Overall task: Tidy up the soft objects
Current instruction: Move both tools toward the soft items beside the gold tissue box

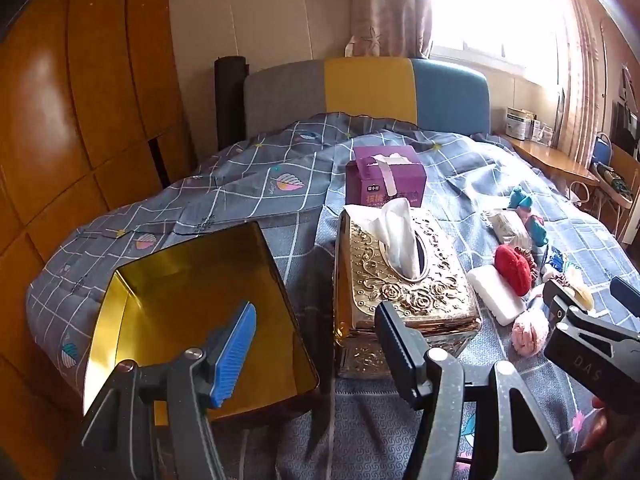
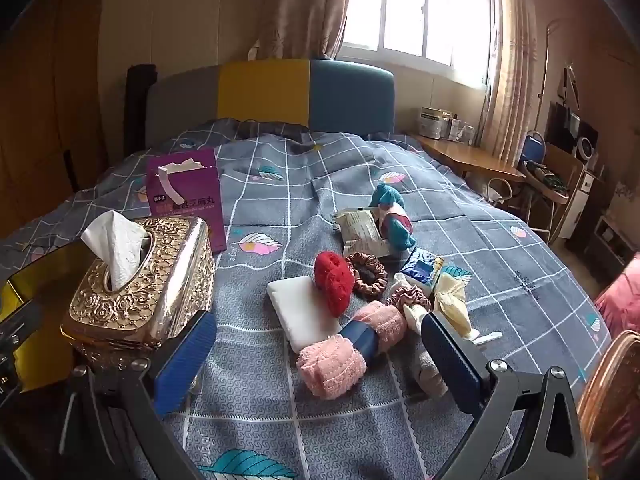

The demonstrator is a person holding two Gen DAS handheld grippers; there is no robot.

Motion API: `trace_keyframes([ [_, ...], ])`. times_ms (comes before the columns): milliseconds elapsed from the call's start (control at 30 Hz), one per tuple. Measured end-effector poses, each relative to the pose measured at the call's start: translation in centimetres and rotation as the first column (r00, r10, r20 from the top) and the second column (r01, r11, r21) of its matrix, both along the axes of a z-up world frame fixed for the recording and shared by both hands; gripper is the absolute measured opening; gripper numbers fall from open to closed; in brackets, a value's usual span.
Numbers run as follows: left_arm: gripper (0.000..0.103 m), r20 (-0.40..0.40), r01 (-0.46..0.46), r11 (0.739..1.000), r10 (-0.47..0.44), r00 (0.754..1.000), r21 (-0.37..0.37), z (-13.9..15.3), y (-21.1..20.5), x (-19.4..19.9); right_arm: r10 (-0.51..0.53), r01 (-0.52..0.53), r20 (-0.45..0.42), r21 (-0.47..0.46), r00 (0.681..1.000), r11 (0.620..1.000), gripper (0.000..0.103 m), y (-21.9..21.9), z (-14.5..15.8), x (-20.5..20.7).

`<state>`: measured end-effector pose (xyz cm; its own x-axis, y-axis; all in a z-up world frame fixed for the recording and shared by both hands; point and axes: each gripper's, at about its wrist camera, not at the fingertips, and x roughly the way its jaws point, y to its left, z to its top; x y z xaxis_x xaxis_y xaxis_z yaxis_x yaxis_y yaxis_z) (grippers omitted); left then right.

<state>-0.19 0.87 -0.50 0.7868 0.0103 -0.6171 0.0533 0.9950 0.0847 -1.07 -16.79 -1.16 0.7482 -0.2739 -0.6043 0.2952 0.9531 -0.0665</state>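
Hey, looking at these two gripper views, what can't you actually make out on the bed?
- Purple box: small print too small to read, both views.
- Gold tin: left wrist view, near corner hidden by the left gripper.
- Pink towel roll: right wrist view, banded middle shows, underside hidden.
- Soft pile behind the right gripper: tangled, items indistinct.

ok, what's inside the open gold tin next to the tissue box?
Nothing visible: the gold tin shows only bare shiny floor and walls in the left wrist view. The left gripper, open, covers its near corner, so that part can't be checked. The tissue box stands beside it.
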Motion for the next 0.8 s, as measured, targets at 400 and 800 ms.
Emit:
trace_keyframes([
  [400,0.063,0.008,0.003,1.000,-0.003,1.000,-0.001,0.3,0.2,-0.4,0.003,-0.003,0.009,-0.003,1.000,1.000,0.103,0.4,0.2,-0.1],
  [800,0.063,0.009,-0.008,1.000,0.008,1.000,-0.011,0.5,1.0,-0.6,0.042,-0.044,0.034,0.057,0.999,0.997,0.103,0.4,0.5,-0.2],
])
